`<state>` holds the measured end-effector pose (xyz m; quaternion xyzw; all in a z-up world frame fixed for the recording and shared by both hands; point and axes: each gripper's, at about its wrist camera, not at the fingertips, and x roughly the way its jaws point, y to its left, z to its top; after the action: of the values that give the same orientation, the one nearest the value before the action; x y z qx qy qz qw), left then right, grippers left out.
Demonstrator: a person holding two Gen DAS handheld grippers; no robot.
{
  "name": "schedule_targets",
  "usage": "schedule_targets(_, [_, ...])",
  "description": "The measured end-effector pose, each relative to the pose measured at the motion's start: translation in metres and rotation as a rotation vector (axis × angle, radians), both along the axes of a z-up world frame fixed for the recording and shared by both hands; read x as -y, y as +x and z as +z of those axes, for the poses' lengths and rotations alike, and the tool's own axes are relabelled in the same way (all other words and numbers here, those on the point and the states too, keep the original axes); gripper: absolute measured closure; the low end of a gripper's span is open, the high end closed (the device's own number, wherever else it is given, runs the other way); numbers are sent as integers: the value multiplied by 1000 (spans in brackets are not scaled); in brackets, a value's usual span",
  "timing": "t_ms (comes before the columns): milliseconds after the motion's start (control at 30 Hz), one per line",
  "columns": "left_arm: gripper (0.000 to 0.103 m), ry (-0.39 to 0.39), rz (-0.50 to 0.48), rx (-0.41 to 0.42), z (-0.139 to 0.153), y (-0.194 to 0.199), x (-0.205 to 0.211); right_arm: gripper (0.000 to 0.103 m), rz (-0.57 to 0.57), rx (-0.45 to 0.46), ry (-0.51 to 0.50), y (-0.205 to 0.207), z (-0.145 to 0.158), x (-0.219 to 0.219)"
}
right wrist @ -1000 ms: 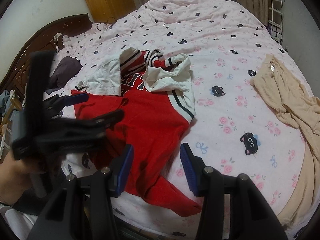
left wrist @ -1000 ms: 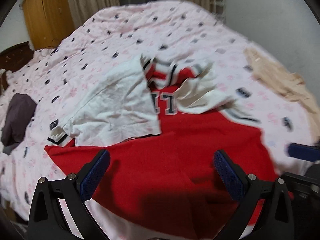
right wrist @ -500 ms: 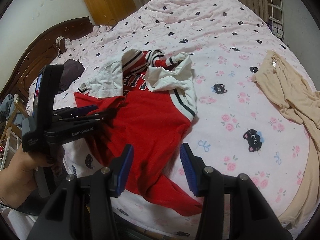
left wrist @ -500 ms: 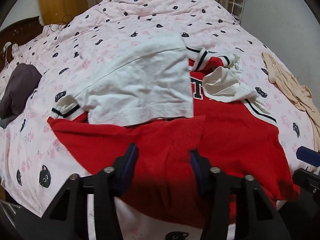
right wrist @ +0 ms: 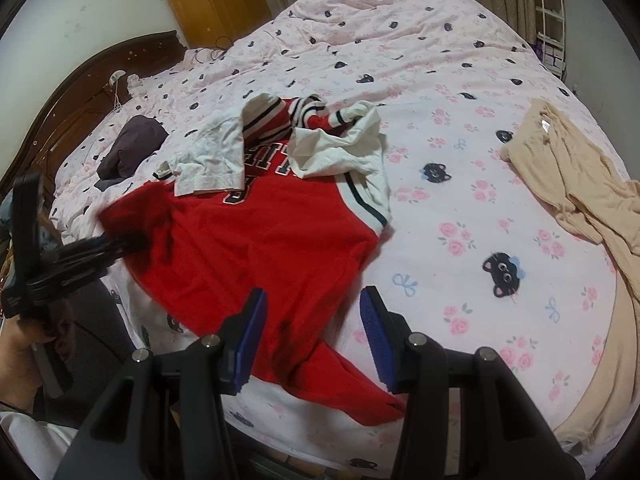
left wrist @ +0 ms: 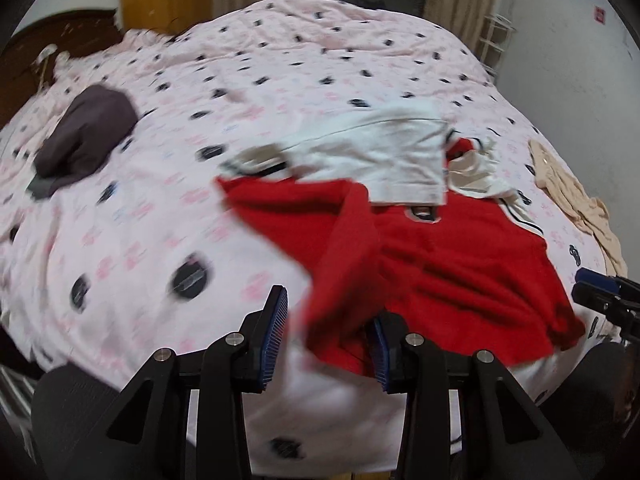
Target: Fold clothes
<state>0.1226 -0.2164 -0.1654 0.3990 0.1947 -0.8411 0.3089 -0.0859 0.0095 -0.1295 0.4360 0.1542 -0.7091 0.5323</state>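
A red jersey (right wrist: 272, 240) with white striped sleeves lies crumpled on the pink bed; it also shows in the left wrist view (left wrist: 448, 256). My left gripper (left wrist: 328, 336) has a raised fold of the red hem between its blue pads (left wrist: 276, 320), with a gap on the left side; it shows from the side at the jersey's left corner in the right wrist view (right wrist: 120, 244). My right gripper (right wrist: 312, 332) is open over the jersey's bottom hem near the bed's front edge, holding nothing.
A beige garment (right wrist: 580, 192) lies at the right of the bed. A dark garment (right wrist: 132, 144) lies at the left near the wooden headboard (right wrist: 80, 92). A white wire rack (right wrist: 554, 32) stands by the far wall.
The left gripper narrowed from wide open around the red hem, then swung left, pulling up a ridge of red cloth. The right gripper has stayed open in place.
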Motion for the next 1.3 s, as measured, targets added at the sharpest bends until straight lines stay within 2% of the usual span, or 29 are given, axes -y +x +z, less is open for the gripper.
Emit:
schedule_targets(167, [70, -22, 26, 12, -1, 25, 8, 50, 20, 66, 14, -4, -2, -10])
schedule_targets(333, [70, 24, 2, 17, -13, 31, 15, 48, 61, 116, 37, 2, -7, -17])
schedule_targets(500, [67, 94, -26, -13, -21, 33, 18, 48, 73, 84, 71, 11, -13, -17])
schedule_targets(567, [61, 102, -43, -16, -22, 33, 17, 48, 75, 67, 83, 14, -15, -17])
schedule_targets(833, [58, 82, -108, -7, -25, 28, 20, 48, 67, 15, 121, 13, -18, -19])
schedule_targets(933, [46, 94, -153, -3, -25, 24, 25, 48, 63, 17, 123, 11, -18, -19])
schedule_targets(1067, [45, 76, -236, 4, -23, 20, 28, 48, 64, 11, 130, 12, -19, -21])
schedule_targets(1133, [49, 71, -277, 16, -23, 18, 29, 48, 62, 8, 131, 12, -18, -22])
schedule_targets(1233, [69, 59, -317, 53, -26, 14, 31, 48, 57, 9, 130, 11, -17, -24])
schedule_targets(1300, [73, 63, -332, 63, -28, 12, 33, 48, 55, 8, 131, 10, -16, -26])
